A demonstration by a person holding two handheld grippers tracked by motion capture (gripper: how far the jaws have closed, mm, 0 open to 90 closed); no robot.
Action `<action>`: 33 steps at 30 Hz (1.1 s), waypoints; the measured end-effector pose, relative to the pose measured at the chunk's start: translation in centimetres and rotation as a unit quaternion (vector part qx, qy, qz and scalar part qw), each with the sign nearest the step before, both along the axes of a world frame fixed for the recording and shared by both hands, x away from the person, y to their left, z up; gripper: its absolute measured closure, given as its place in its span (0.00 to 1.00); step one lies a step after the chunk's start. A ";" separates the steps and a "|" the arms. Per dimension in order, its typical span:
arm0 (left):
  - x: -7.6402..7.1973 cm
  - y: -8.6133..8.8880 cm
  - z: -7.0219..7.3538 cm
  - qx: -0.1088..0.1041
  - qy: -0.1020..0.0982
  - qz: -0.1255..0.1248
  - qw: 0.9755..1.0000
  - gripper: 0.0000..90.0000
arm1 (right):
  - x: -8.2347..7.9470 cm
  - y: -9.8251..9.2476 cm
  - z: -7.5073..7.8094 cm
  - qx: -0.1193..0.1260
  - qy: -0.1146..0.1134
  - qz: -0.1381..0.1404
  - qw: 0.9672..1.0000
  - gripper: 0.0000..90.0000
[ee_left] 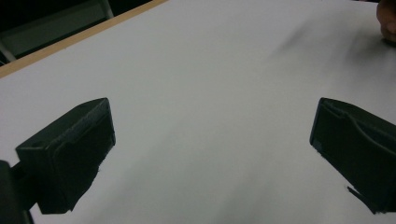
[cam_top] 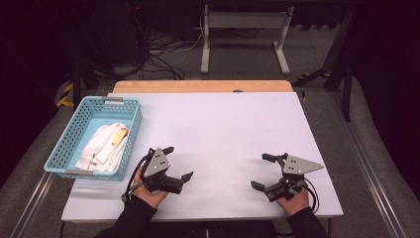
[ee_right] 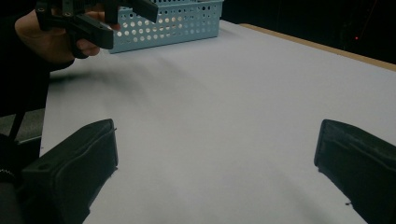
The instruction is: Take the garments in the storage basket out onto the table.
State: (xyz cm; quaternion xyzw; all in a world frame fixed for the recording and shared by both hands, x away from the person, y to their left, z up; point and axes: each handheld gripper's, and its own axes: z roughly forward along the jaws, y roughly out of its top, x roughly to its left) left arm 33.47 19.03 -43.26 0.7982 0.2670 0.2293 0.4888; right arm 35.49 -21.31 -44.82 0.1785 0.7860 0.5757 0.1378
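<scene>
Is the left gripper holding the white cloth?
No. The left gripper rests open on the bare table, while the white cloth lies in the blue basket.

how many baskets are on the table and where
1. The blue perforated basket sits at the table's left edge, just beyond the left gripper, with white cloth inside; the right gripper view shows it behind that hand.
</scene>
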 end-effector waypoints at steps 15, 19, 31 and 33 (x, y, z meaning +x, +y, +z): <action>0.0 0.3 1.6 0.004 -0.004 -0.005 1.000 0.01 | -0.1 0.3 0.0 -0.008 -0.002 0.005 1.000 0.00; 0.0 0.6 1.9 0.005 -0.004 -0.003 1.000 0.01 | -0.1 0.3 0.0 -0.008 -0.001 0.005 1.000 0.00; 0.4 1.3 3.1 0.013 -0.007 0.003 1.000 0.01 | 0.0 0.3 -0.1 -0.008 0.000 0.007 1.000 0.00; 0.4 1.4 3.3 0.014 -0.007 0.006 1.000 0.01 | 0.0 0.3 -0.1 -0.008 0.000 0.007 1.000 0.00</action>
